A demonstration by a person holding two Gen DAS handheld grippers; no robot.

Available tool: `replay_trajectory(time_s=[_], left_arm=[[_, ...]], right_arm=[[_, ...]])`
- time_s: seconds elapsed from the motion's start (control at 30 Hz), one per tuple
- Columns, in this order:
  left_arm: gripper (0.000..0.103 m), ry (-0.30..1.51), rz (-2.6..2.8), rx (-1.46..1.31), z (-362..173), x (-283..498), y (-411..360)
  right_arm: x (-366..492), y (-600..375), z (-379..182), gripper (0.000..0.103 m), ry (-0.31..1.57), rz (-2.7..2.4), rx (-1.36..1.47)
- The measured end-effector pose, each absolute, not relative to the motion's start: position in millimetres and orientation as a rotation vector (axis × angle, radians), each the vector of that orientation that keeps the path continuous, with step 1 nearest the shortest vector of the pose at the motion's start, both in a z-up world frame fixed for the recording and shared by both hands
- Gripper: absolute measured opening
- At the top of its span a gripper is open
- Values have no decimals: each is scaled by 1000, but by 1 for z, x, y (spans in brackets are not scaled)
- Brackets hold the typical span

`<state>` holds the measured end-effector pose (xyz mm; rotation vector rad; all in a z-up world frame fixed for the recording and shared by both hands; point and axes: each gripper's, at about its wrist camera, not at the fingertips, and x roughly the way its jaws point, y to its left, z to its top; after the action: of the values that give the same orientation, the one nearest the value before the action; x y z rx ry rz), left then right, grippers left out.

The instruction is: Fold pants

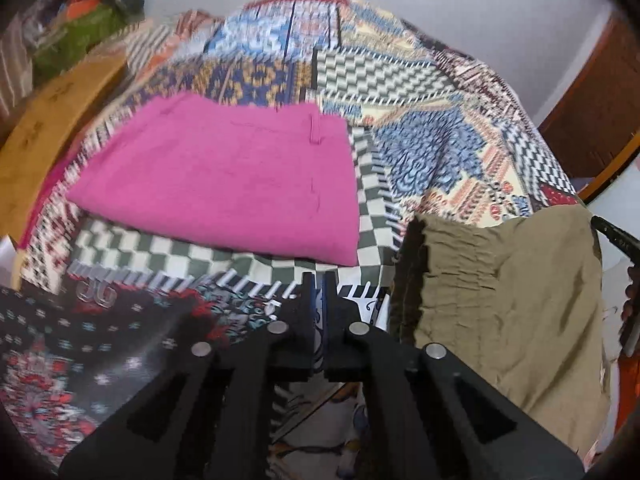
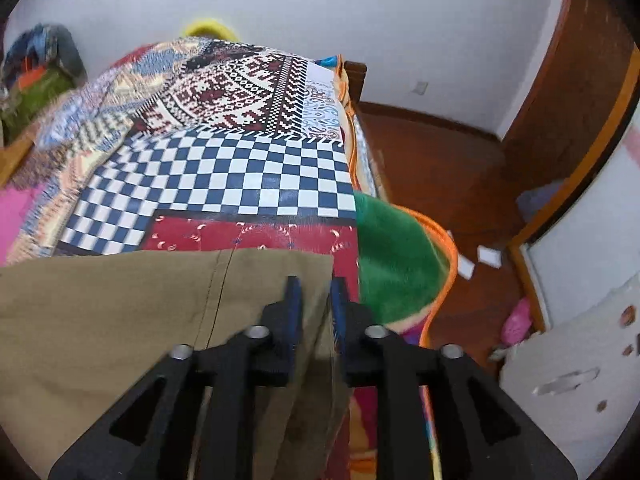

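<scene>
While no brand, label or readable writing shows anywhere, the left wrist view gives the left tongs (image 1: pixel 316 280) pressed together with only a sliver between their black fingers, nothing visibly caught in them, hovering over the patchwork-printed bedspread (image 1: pixel 420 92) of checks, zigzags and florals. To their right hangs a bunched olive-khaki pair of pants (image 1: pixel 500 292), its gathered elastic waistband crinkled and its cloth soft and matte. Farther up the bed lies a folded magenta garment (image 1: pixel 224 176), flat and roughly rectangular, with stitched seams. A curved wooden board (image 1: pixel 52 120) edges the bed on the left.

From the right wrist view, the right tongs (image 2: pixel 316 284) stand partly apart, straddling the right edge of the khaki pants, which drape smooth with one dark seam; whether the pads press the cloth I cannot tell. Beyond them lie navy-and-white checks, and a fuzzy green blanket with orange trim (image 2: pixel 396 252) hangs over the bedside above a reddish-brown floor (image 2: pixel 440 168).
</scene>
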<state>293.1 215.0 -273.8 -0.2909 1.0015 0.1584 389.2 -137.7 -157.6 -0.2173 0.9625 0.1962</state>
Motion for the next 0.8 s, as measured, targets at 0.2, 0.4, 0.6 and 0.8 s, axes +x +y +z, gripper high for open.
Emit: replay_trajectory(time_s=[0.2,0.4,0.6,0.8], left_arm=[[8,928,71,-191,-235,293,183],[12,944,-29,-131,-236,311,144],[13,1022,-9,-132,-269,331,141],[25,1032,40,-114,-278,338,144]], right_arm=[[356,-151,-137,35,927,253,-164],[330,-153,-160,35,991,297,-124],[331,-153,-197,35,1080,301,-82],[332,-158,-206,35,1080,247,-136]])
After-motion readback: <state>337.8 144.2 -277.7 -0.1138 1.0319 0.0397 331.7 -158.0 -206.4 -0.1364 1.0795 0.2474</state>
